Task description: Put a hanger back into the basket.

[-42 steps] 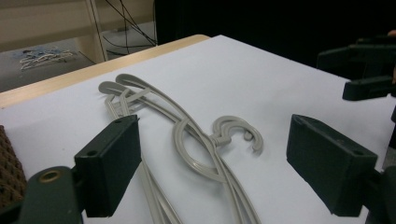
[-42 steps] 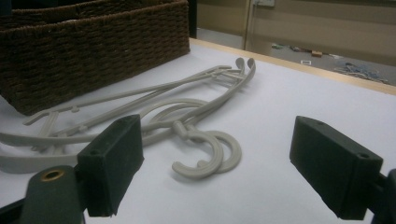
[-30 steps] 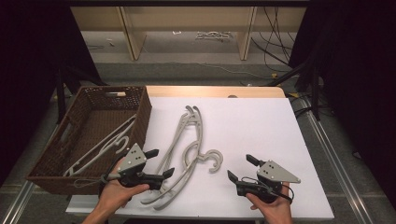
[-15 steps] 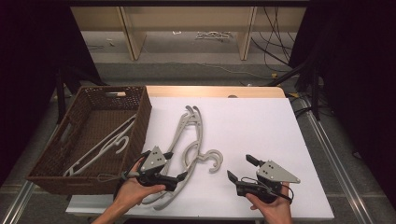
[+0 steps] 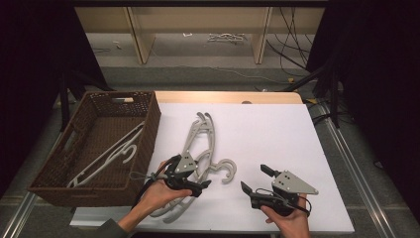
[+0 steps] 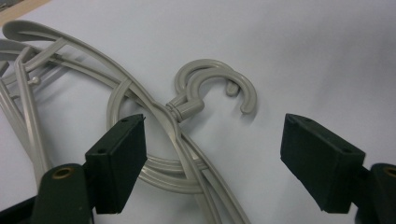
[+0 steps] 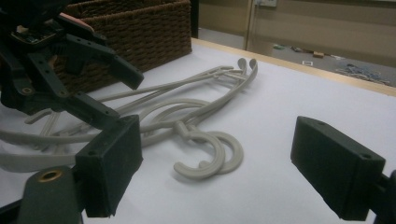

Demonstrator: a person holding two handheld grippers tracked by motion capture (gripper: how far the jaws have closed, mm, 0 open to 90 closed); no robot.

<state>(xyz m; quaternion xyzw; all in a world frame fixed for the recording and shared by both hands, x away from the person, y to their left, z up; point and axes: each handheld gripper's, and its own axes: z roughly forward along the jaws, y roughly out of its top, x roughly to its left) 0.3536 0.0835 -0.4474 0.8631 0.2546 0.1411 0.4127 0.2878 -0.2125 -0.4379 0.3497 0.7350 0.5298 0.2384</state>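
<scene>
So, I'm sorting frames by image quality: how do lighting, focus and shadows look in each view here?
High view: the white table is evenly lit, the surroundings fall to black. Left gripper view: the hangers are sharp with soft shadows, while the near pads are slightly soft. Right gripper view: dimmer, the hooks fairly sharp, the basket and background blurred.

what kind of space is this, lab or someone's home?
Most likely a lab or recording bay, not a home: black curtains flank the table, loose cables trail across the bare floor behind, and the white table holds only staged props, grey hangers and a wicker basket.
</scene>
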